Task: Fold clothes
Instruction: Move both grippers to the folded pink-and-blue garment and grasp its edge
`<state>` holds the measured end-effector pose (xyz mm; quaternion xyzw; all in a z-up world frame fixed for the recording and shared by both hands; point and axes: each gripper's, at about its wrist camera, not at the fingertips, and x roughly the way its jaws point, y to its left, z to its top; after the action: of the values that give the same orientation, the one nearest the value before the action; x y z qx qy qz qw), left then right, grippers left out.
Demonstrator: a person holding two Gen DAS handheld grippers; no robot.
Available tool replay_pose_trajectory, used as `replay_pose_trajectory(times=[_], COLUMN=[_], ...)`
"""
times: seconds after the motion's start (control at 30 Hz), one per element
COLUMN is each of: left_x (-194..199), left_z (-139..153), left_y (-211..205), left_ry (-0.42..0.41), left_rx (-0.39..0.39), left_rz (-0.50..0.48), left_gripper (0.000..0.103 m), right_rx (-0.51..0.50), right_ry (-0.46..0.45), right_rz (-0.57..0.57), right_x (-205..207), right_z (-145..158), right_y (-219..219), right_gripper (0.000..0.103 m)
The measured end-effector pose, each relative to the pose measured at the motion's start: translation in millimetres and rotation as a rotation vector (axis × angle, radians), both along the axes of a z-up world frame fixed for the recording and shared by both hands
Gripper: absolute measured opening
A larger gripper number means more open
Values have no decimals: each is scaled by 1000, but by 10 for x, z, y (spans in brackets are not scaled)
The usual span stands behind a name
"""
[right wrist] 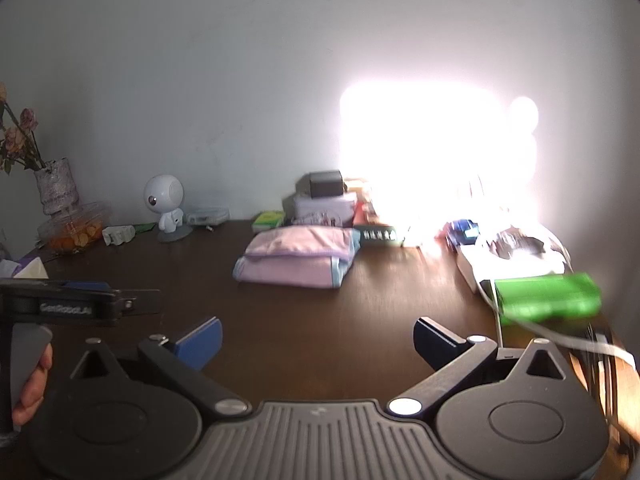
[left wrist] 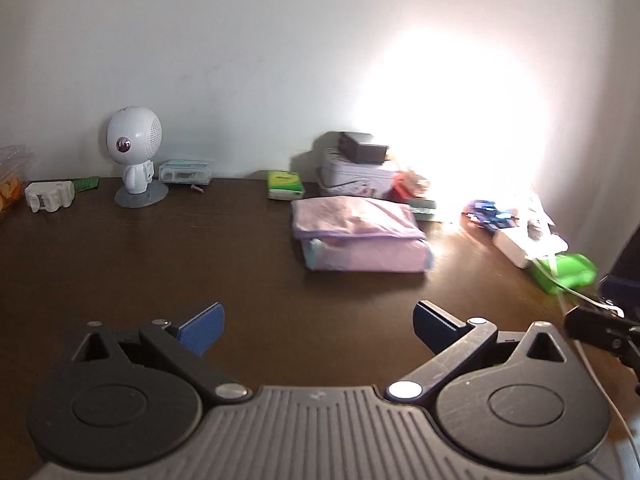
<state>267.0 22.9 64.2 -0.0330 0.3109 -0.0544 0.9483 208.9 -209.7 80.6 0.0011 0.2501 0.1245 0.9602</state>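
Hovering above the dark surface [left wrist: 160, 260], left gripper [left wrist: 318, 326] and right gripper [right wrist: 318, 338] spread their jaws, pinching nothing. Folded pink clothes [left wrist: 360, 236] lie at one o'clock. Risk: nearby clutter and a white cable [right wrist: 560, 340] at three o'clock could snag a reach.

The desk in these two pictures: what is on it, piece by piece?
folded clothes: one stack, pink with pale blue edges, middle of the desk
robot figurine: one, white, back left by the wall
vase with dried flowers: one, grey, far left
tin box: one, pale lilac, behind the clothes, dark box on top
tissue pack: one, green, left of the tin
green box: one, right edge, blurred
left hand-held gripper: black with blue pads, open, empty
right hand-held gripper: same, open, empty
hand: one, gripping a handle
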Motion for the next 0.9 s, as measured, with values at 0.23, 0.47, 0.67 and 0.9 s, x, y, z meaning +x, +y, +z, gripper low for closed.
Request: replay_pose_trajectory(times=[0.23, 0.47, 0.67, 0.9], left_x=[1052, 1126, 272, -1924], left_z=[-475, -561, -379, -446], left_y=[-134, -125, 155, 157], left_ry=[61, 114, 98, 134], left_rx=[-2, -38, -39, 17], left_rz=[-3, -60, -80, -156], left_gripper=[65, 3, 3, 3], right_rx=[-16, 75, 116, 149], right_ry=[120, 237, 210, 316], right_rz=[67, 113, 180, 259], right_x=[1507, 1875, 1161, -894], right_z=[-370, -765, -506, -523], right_y=[72, 175, 194, 92], right_gripper=[79, 8, 2, 1])
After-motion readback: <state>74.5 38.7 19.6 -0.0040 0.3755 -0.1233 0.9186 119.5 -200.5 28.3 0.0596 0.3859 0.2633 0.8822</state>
